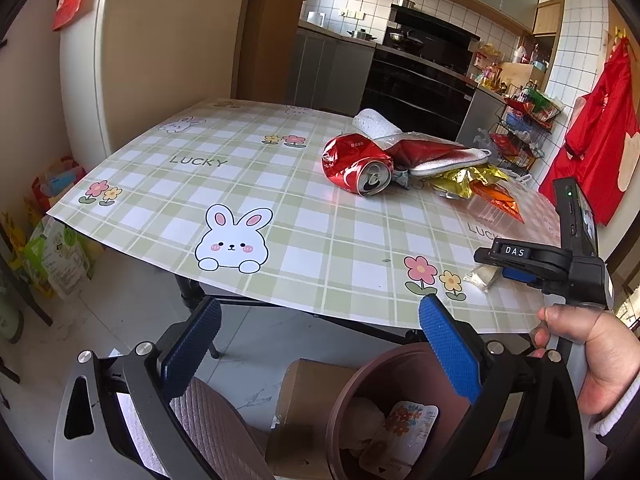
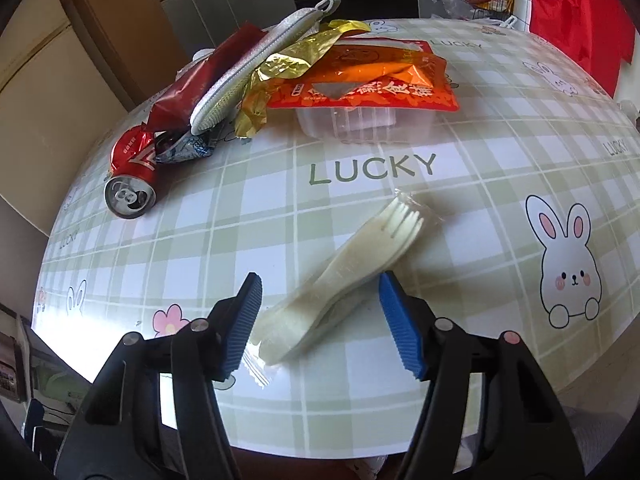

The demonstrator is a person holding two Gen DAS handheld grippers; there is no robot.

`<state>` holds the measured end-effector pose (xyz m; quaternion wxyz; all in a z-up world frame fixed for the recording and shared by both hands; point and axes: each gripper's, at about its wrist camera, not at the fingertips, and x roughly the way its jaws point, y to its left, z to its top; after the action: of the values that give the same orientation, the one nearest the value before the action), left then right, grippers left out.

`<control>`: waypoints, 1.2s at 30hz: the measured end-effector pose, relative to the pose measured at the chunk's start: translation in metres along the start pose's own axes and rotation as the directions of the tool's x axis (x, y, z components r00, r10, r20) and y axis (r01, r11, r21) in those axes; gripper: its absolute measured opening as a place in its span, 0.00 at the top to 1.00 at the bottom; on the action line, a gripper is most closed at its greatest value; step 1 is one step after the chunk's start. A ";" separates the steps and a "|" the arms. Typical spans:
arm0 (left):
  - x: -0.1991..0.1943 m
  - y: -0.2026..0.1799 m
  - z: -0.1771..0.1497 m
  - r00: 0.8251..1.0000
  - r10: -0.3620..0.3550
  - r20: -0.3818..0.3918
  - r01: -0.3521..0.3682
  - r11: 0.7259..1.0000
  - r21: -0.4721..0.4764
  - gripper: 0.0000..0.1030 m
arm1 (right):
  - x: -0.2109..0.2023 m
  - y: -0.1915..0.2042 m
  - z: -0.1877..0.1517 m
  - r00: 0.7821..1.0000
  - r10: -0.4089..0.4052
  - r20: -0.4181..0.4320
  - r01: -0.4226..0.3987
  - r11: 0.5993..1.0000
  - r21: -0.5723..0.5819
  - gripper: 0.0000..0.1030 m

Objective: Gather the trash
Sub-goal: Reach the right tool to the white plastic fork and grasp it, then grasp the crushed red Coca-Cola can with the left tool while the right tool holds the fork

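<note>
Fingers (image 2: 394, 320) of my right gripper (image 2: 320, 324) spread around the wrapped plastic fork (image 2: 344, 276), lying on the desk (image 2: 360, 408) tines toward 1 o'clock. I should close squarely across its handle. Left gripper (image 1: 320, 344) gapes empty above the trash bin (image 1: 360, 380).

wrapped fork (image 2: 344, 276) before wrappers (image 2: 360, 80); can (image 2: 130, 196) left

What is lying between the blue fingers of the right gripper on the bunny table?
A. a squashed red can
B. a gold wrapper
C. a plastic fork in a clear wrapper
C: the wrapped plastic fork lies between the open right gripper; the crushed red can sits farther away.
</note>
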<state>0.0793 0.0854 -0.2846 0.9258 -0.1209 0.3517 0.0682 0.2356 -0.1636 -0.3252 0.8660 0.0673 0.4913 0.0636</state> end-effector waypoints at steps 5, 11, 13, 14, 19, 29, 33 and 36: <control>0.005 0.001 -0.001 1.000 0.003 -0.020 -0.003 1.000 -0.004 0.06 | 0.002 0.006 -0.002 0.999 -0.020 0.028 0.022 0.994 -0.105 0.66; 0.013 -0.003 -0.002 0.999 0.002 -0.051 -0.002 1.000 0.003 0.06 | -0.005 -0.009 -0.007 0.997 0.065 0.030 -0.062 0.995 -0.076 0.83; 0.014 -0.005 -0.001 0.999 0.004 -0.053 -0.003 1.000 0.017 0.06 | -0.009 -0.015 -0.011 0.994 0.101 0.036 -0.099 0.993 -0.061 0.83; 0.015 -0.006 0.000 0.999 0.007 -0.054 -0.005 1.000 0.026 0.06 | -0.012 -0.019 -0.013 0.992 0.116 0.047 -0.113 0.992 -0.057 0.83; 0.024 -0.013 0.012 0.998 -0.004 -0.068 0.006 0.999 0.039 0.06 | -0.030 -0.038 -0.019 0.979 0.173 0.104 -0.171 0.985 -0.026 0.83; 0.070 -0.052 0.084 0.996 -0.072 -0.044 0.077 0.987 0.138 0.06 | -0.045 -0.069 -0.023 0.965 0.211 0.156 -0.218 0.976 0.028 0.83; 0.110 -0.064 0.104 0.989 -0.106 -0.101 0.121 0.980 0.157 0.06 | -0.046 -0.076 -0.023 0.961 0.222 0.162 -0.233 0.971 0.047 0.83; 0.140 -0.052 0.116 0.993 -0.039 -0.115 0.048 0.997 0.068 0.06 | -0.047 -0.079 -0.023 0.959 0.227 0.169 -0.239 0.969 0.056 0.83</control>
<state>0.2676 0.0724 -0.2851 0.9091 -0.0993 0.4035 0.0285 0.1955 -0.2479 -0.3110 0.8862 0.1624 0.4105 0.1408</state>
